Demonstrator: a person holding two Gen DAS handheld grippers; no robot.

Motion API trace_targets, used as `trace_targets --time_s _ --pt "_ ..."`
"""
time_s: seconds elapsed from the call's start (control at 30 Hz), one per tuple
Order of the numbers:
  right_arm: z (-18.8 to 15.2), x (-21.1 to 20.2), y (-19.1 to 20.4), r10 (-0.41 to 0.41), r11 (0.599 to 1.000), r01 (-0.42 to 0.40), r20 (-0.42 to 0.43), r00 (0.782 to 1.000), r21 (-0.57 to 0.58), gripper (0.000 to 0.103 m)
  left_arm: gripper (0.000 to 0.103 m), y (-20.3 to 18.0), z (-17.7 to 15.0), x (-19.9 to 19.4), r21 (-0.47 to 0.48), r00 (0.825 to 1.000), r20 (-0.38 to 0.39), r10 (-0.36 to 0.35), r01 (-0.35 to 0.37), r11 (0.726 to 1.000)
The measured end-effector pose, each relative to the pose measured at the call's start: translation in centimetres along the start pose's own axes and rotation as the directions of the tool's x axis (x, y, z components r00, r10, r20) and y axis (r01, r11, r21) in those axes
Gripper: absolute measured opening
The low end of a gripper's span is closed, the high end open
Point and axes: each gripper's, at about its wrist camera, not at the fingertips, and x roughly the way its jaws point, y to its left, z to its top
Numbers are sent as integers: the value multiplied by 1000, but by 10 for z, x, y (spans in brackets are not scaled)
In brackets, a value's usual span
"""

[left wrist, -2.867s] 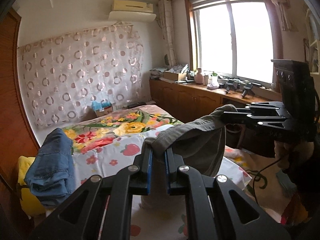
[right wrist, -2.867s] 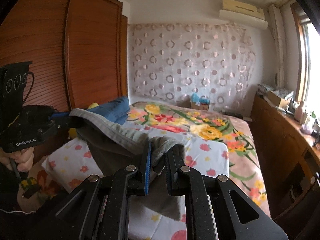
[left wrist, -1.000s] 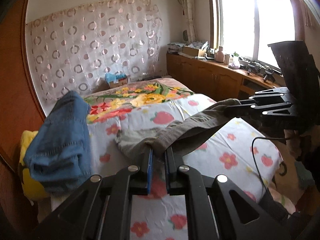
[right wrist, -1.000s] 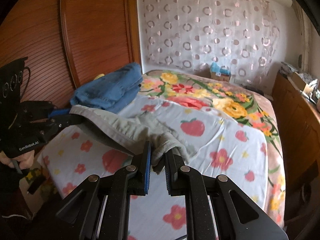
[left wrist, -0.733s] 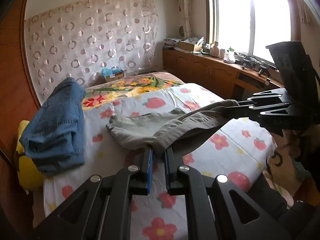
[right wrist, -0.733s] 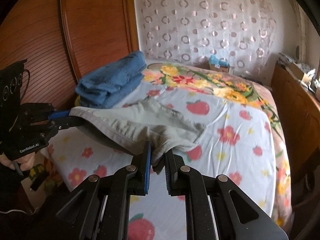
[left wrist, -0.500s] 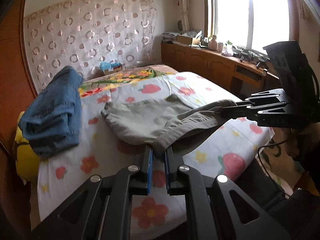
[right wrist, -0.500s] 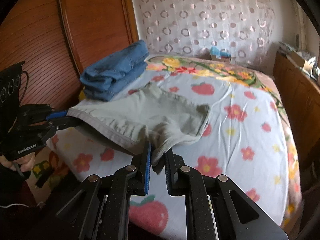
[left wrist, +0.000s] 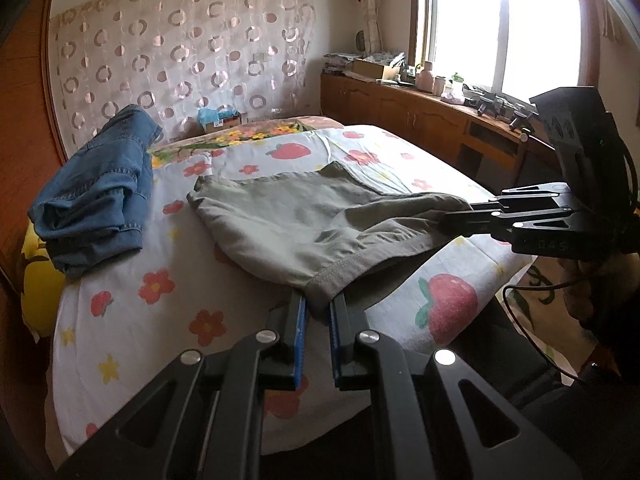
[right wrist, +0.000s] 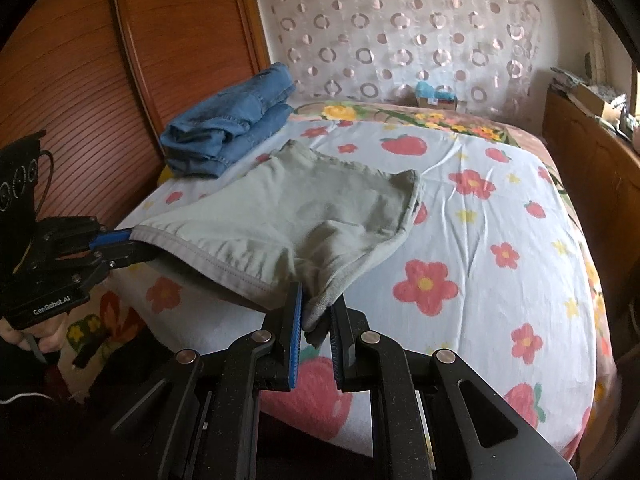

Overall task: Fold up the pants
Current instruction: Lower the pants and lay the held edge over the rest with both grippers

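My left gripper (left wrist: 318, 312) & right gripper (right wrist: 316, 312) both pinch the grey-green pants (left wrist: 288, 216) at the stitched waistband; soft cloth drapes flat onto floral sheet (right wrist: 500, 216).

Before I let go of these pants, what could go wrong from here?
1. Both claws, left and right, pinch the waistband past the near bed edge; once it is released, that end of the grey pants may slide off.
2. The fabric between the claws sags and bunches, so it could settle wrinkled rather than flat.
3. The blue jeans lie close to the far hem; pushing the pants forward may snag them.
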Motion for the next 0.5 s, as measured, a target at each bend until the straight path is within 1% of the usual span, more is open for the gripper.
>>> trace_targets --time_s 0.4,0.5 --pt "-14 -6 -1 -7 1000 7 4 1000 4 10 8 -5 -5 -2 3 1000 0 -21 21 1000" --pt "-14 -7 -1 -6 1000 6 3 1000 3 10 8 -7 -4 -7 4 999 7 -37 37 999"
